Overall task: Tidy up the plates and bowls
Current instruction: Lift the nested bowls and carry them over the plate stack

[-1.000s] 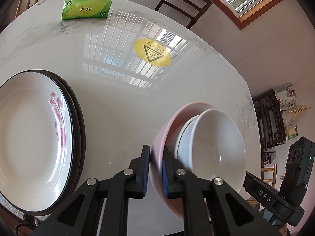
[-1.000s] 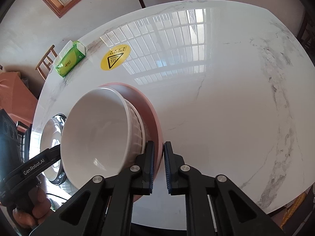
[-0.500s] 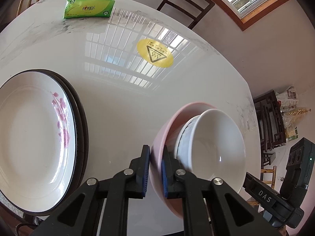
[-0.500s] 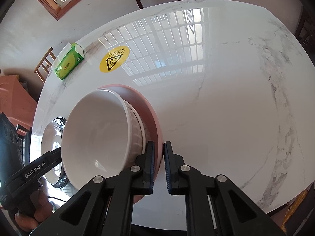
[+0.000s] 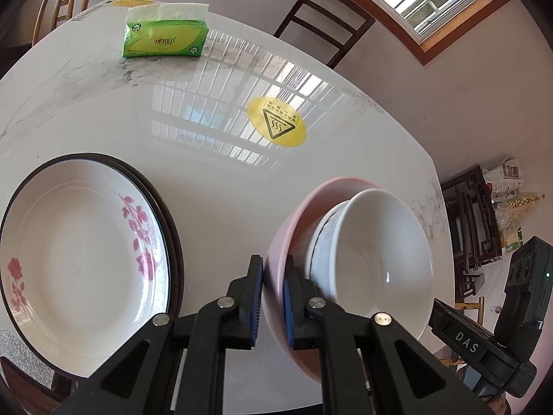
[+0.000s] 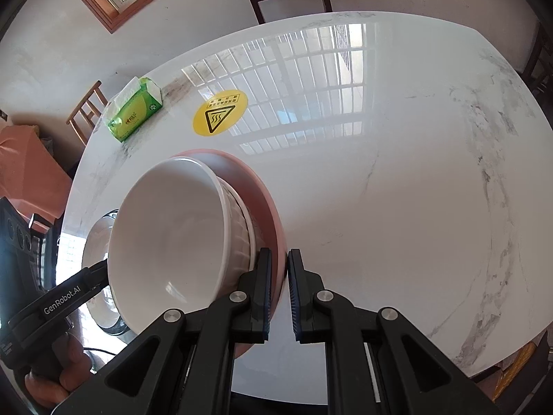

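Observation:
A pink bowl (image 5: 276,259) with white bowls (image 5: 380,259) nested inside hangs above the white marble table (image 5: 214,186). My left gripper (image 5: 273,273) is shut on its left rim. On the opposite rim of the pink bowl (image 6: 266,193) my right gripper (image 6: 279,269) is shut, with the top white bowl (image 6: 172,231) just to its left. A stack of flowered plates (image 5: 79,259) with dark rims lies on the table to the left, showing in the right wrist view as the plate stack (image 6: 95,242) behind the bowls.
A green tissue pack (image 5: 162,39) lies at the far edge, and a yellow hot-surface sticker (image 5: 276,126) marks the table's middle. Wooden chairs (image 5: 325,24) stand around the table. A hand (image 6: 65,377) holds the left gripper's handle.
Both grippers have risen with the stacked bowls; the table, plates and tissue pack look farther below than before. Both grips on the pink rim are unchanged.

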The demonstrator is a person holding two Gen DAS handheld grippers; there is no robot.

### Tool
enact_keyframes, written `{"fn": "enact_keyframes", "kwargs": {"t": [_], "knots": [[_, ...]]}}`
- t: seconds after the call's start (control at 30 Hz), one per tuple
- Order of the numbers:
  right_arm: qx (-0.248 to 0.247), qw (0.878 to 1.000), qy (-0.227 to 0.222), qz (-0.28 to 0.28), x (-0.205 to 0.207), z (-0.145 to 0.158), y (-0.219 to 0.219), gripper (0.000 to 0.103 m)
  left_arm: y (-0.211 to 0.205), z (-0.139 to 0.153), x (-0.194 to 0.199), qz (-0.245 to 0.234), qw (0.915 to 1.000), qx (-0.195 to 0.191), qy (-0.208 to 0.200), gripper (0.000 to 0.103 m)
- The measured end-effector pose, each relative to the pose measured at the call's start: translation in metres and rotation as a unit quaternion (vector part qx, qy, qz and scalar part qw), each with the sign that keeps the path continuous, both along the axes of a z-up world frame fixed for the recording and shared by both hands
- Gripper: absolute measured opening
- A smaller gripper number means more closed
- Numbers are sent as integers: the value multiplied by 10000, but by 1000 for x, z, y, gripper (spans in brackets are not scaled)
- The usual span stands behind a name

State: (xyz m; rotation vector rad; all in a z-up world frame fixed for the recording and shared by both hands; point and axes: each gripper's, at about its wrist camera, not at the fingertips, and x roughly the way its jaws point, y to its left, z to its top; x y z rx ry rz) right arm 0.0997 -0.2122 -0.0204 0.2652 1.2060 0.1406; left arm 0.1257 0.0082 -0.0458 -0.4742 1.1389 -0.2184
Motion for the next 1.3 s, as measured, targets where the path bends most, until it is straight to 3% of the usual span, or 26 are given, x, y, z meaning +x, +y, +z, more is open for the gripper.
{"fn": "enact_keyframes", "kwargs": {"t": [0.57,0.97,1.3], "knots": [[29,9968,-224,768,16,37,85,12,89,37,-24,683,9970,303,-218,8],[62,9891,-52,1472,21,30,173,12,169,29,-45,1335,9901,419,-87,8],[33,9853,172,1701,21,12,208,12,192,11,-52,1505,9879,345,108,8]]}}
